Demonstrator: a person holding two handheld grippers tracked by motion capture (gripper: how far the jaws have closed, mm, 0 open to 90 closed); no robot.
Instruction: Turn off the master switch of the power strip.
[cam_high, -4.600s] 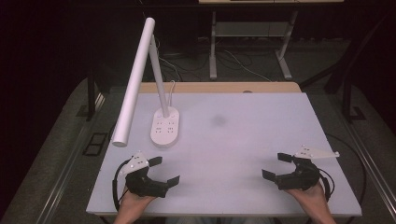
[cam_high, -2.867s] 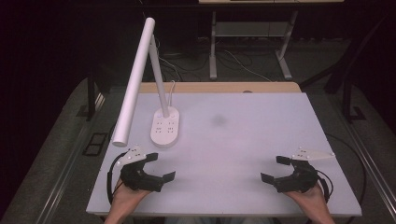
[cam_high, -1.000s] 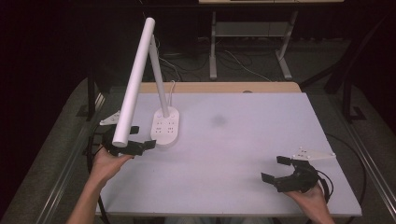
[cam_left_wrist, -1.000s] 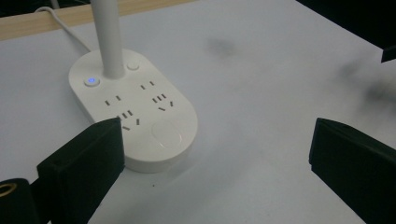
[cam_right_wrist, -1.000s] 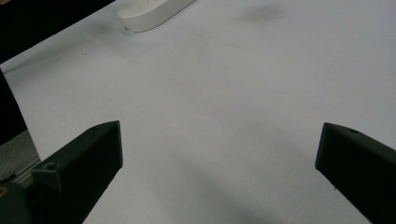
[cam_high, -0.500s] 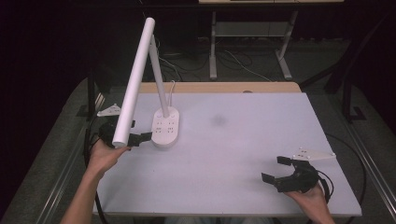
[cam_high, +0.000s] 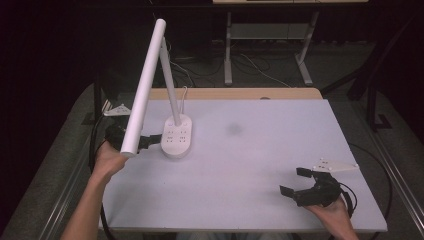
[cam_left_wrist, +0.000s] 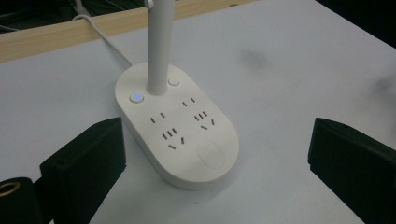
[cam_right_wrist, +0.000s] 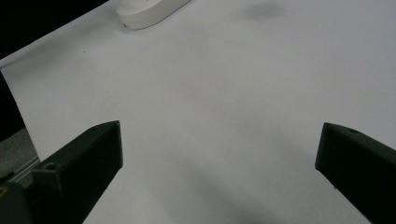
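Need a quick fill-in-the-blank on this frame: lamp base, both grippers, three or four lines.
1. The left gripper has its jaws ____ on either side of the lamp base.
2. The small button on the lamp base glows ____.
3. The lamp base carries sockets, and nothing is ____ into them.
4. The right gripper is over the ____ of the table, far from the lamp.

Missing words: open; blue; plugged; near right corner

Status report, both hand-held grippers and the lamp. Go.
Left hand-held gripper open, jaws either side of lamp base, not touching. Right hand-held gripper open, idle at near right of table. Nothing in the way.
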